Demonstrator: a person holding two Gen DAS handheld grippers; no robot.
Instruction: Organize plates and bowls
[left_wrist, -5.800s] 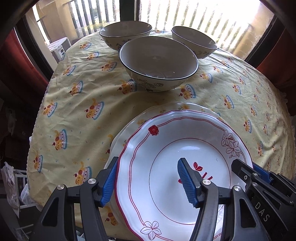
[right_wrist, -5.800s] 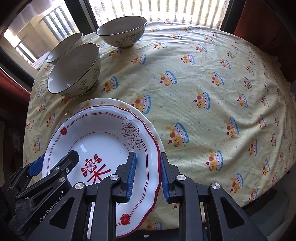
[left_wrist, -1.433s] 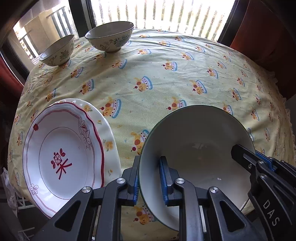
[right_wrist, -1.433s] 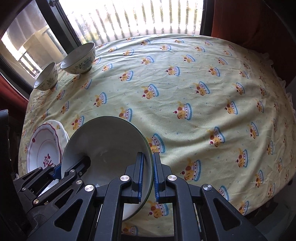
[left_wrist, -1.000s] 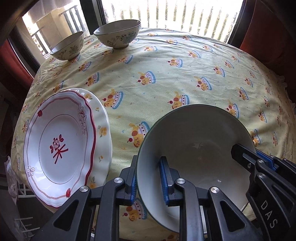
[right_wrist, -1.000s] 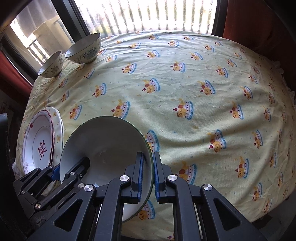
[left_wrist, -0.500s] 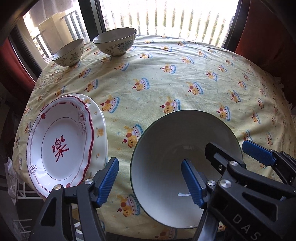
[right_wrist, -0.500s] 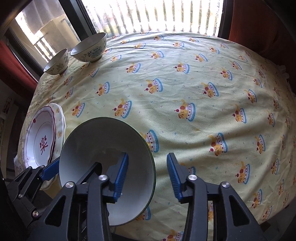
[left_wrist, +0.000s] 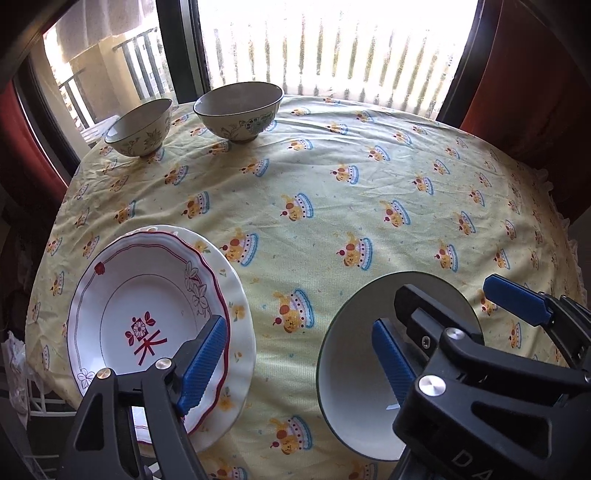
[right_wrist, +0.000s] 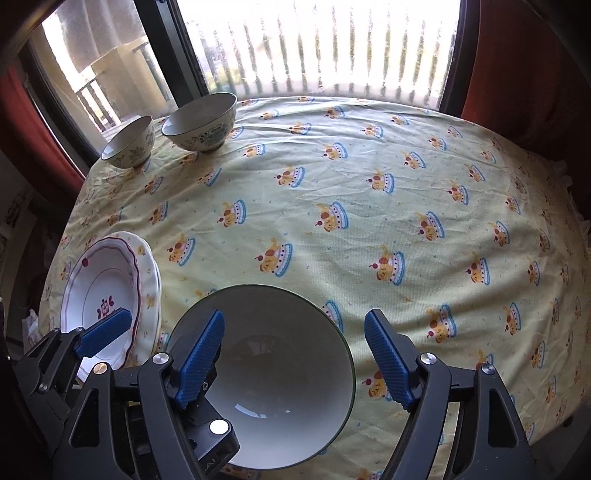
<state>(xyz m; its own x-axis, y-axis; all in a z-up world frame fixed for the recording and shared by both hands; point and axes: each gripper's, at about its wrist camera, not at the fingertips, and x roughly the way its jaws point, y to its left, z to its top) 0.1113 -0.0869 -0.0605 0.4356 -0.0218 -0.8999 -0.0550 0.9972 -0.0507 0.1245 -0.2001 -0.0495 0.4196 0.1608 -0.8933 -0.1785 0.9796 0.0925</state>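
Near the desk's front edge sits the big white bowl (right_wrist: 280, 373) on the yellow tablecloth (right_wrist: 332, 229), and my right gripper (right_wrist: 295, 358) has just spread its jaws wide, one on each side of the bowl's right rim without pressing it. My left gripper (left_wrist: 299, 365) has likewise been opening, its jaws wide and holding nothing (one blue pad over the bowl, the other over the plates). The stacked plates (left_wrist: 147, 325) lie at the front-left edge; two patterned bowls (left_wrist: 238, 110) stand at the far-left edge.
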